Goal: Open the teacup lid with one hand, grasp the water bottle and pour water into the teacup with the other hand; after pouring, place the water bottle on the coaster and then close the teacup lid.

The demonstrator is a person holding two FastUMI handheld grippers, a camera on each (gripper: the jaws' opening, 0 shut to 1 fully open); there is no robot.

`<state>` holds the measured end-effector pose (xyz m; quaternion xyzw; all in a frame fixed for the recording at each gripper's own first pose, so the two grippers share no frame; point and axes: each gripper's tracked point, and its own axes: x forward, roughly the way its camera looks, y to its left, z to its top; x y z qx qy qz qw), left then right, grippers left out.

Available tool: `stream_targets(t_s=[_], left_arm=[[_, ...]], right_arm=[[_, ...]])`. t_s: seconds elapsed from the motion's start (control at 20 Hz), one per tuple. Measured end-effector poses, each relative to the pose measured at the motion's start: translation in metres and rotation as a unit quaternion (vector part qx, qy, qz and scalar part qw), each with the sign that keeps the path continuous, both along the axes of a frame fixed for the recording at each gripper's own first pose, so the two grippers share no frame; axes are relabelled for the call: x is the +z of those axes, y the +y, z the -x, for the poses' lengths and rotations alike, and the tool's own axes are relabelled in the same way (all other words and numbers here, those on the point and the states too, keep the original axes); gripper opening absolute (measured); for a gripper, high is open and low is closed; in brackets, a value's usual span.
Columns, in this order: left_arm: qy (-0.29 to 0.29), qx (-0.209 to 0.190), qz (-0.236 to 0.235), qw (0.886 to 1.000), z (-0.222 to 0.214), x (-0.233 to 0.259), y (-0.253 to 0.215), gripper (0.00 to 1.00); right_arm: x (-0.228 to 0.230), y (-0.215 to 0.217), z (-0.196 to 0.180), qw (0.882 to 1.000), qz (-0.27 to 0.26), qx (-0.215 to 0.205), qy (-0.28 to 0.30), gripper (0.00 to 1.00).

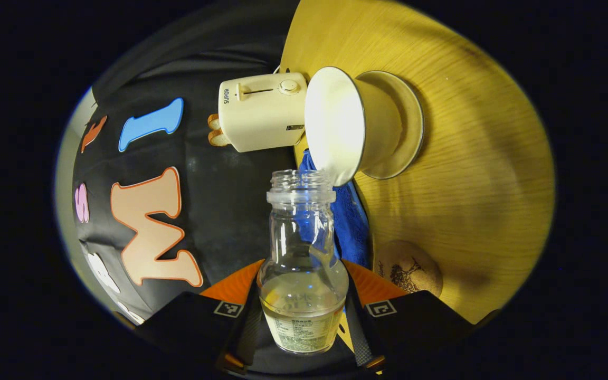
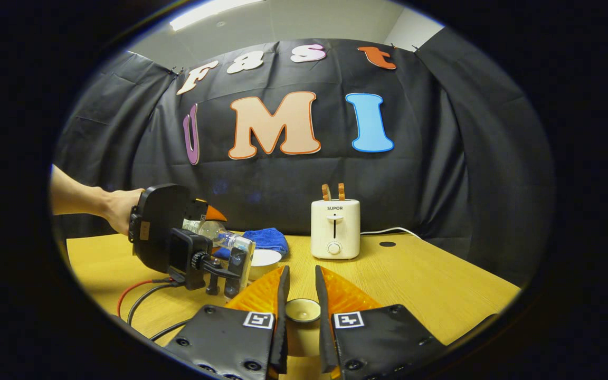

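1. Nearest the lens in the left gripper view: water bottle [image 1: 303, 274], clamped between the left gripper [image 1: 304, 309] fingers, tipped so its uncapped mouth sits at the teacup [image 1: 354, 124] rim.
2. Some water remains in the bottle; no stream can be made out. Judged: pouring under way or about to begin.
3. Right gripper [image 2: 300, 311] is closed on the teacup lid [image 2: 302, 310], held away from the cup. Lid-opening done.
4. Coaster [image 1: 409, 266] lies bare on the table [image 1: 473, 174], near the cup.
5. Left to do: finish the pour, stand bottle on coaster, replace lid.
6. Toaster [image 2: 335, 228] and blue cloth [image 2: 264, 238] stand behind, not involved.
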<state>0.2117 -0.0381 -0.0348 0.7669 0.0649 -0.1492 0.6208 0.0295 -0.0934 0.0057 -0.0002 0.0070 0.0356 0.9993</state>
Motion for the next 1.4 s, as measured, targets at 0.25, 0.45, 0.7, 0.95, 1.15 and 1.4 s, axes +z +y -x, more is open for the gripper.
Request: stream_targets(t_s=[0.25,0.45,0.7,0.95,1.15,1.4], left_arm=[[-0.006,-0.005,-0.023,1.0,0.0,0.007,-0.002,0.67],[-0.01,-0.013,-0.048,0.999,-0.003,0.013,-0.006,0.7],[-0.011,-0.022,-0.075,0.997,-0.003,0.017,-0.011,0.68],[-0.015,-0.035,-0.115,0.993,-0.006,0.022,-0.016,0.69],[-0.021,-0.044,-0.131,0.99,-0.005,0.032,-0.023,0.69],[-0.026,-0.055,-0.149,0.987,-0.007,0.042,-0.034,0.69]], right_arm=[[0.0,0.0,0.0,1.0,0.0,0.0,0.0,0.27],[0.0,0.0,0.0,1.0,0.0,0.0,0.0,0.27],[0.001,-0.001,0.0,1.0,0.0,0.0,0.0,0.27],[0.0,-0.001,0.001,1.0,0.0,0.0,0.001,0.27],[0.0,-0.001,0.001,1.0,0.0,0.0,0.001,0.27],[0.0,-0.002,0.0,1.0,0.0,-0.001,0.001,0.27]])
